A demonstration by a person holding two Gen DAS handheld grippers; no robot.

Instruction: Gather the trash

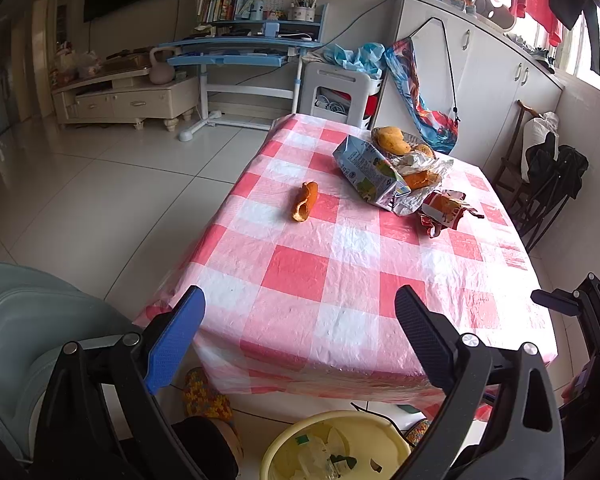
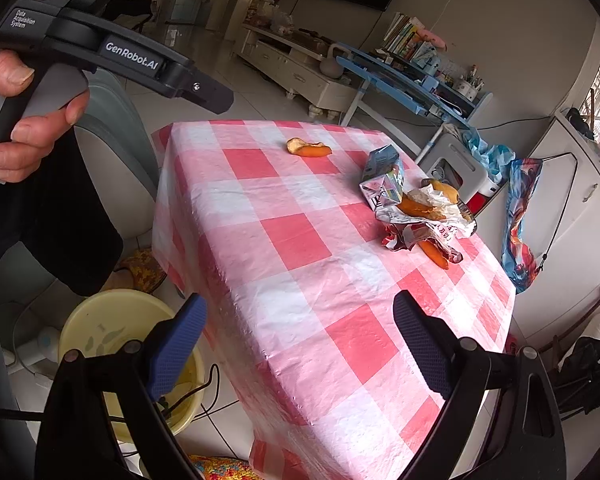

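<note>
Two grippers, both empty. Left gripper (image 1: 300, 344) hangs at the near edge of the table with jaws spread wide; right gripper (image 2: 300, 344) likewise spread, holding nothing, off the table's near corner.

Trash on the pink-checked tablecloth (image 1: 300, 272): one loose orange peel (image 1: 305, 201) lying alone toward the middle, well apart from the rest. At the far side, a heap: crushed drink carton (image 1: 370, 168), crumpled silver wrapper (image 1: 416, 192) with more peel in and on it, and a red snack wrapper (image 1: 446, 214) touching the heap's near side.

Yellow bin (image 1: 336, 446) stands on the floor just below the near edge. It already contains some scraps, which cannot be identified.

Progress, by judgement: early or middling. Bin partly filled, but every visible table item is left to collect. Lone peel looks the simplest next pick; the heap will likely need several trips.
</note>
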